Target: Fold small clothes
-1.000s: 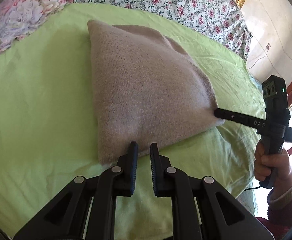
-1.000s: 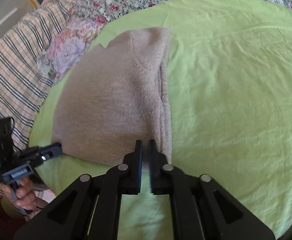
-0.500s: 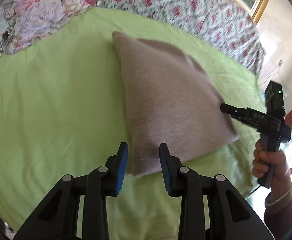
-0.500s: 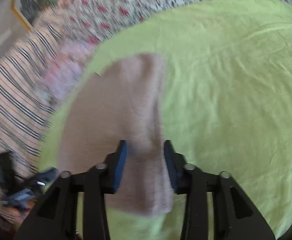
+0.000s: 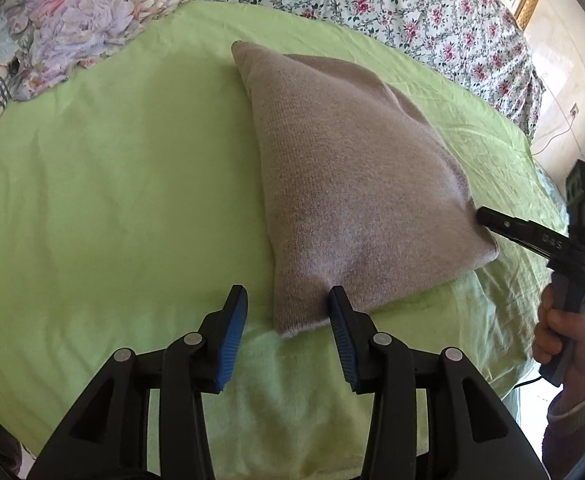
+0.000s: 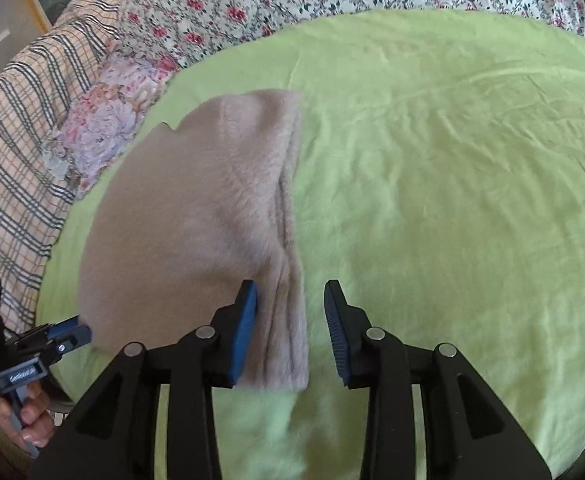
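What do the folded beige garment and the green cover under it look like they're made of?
Garment: looks like a soft knit, maybe wool or a fuzzy synthetic; fine knit rows and a hazy nap show, with ribbing at one edge in the right wrist view. Green cover: thin woven cloth, probably cotton or a blend; matte, with fine creases.

Both views are brightly lit by soft daylight. In the left wrist view the glare is strongest at the right edge, where the pale wall [image 5: 564,80] washes out almost to white, and the folded knit garment [image 5: 356,184] casts only a faint shadow on the green sheet [image 5: 112,200]. That picture is sharp. The right wrist view is softer: the garment's near edge [image 6: 288,344] and the sheet below it smear with motion blur. Fisheye distortion bends the bed's edges into curves, and dark vignetting fills the corners of both pictures.
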`<control>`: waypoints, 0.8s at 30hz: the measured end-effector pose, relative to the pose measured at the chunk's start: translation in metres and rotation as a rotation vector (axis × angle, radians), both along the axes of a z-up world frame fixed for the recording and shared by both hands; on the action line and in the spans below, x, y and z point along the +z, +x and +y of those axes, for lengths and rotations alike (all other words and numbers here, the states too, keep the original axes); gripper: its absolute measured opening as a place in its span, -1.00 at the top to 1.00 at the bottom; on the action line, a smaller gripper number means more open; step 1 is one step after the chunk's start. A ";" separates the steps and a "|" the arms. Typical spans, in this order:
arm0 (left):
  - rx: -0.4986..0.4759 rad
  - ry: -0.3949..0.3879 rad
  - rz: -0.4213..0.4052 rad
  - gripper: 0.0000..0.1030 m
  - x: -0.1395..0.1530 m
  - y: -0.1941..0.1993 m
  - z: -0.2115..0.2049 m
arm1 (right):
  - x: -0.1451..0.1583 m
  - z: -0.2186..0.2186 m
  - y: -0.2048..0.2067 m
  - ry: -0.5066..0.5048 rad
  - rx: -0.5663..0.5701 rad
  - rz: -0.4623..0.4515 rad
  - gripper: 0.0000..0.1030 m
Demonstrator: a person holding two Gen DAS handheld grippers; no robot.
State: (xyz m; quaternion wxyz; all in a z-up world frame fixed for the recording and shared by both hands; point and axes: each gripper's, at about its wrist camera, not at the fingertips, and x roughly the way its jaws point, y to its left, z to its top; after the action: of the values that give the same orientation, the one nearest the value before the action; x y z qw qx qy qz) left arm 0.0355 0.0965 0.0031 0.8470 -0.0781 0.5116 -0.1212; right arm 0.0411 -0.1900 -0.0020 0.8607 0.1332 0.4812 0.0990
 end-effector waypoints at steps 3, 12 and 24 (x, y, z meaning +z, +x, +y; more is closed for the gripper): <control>-0.006 0.028 -0.019 0.10 0.007 -0.004 -0.002 | 0.008 0.003 -0.011 0.016 0.008 -0.008 0.28; 0.019 0.103 -0.095 -0.52 0.032 -0.021 -0.005 | 0.031 0.030 -0.047 0.001 0.101 -0.059 -0.41; 0.005 0.174 -0.099 -0.57 0.031 -0.048 -0.003 | 0.023 0.042 -0.075 -0.040 0.166 -0.017 -0.58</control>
State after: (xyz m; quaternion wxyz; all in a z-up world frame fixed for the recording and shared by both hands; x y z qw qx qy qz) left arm -0.0123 0.0932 0.0339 0.8752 0.0007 0.4776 -0.0778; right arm -0.0341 -0.1481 0.0210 0.8561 0.0747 0.4854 0.1612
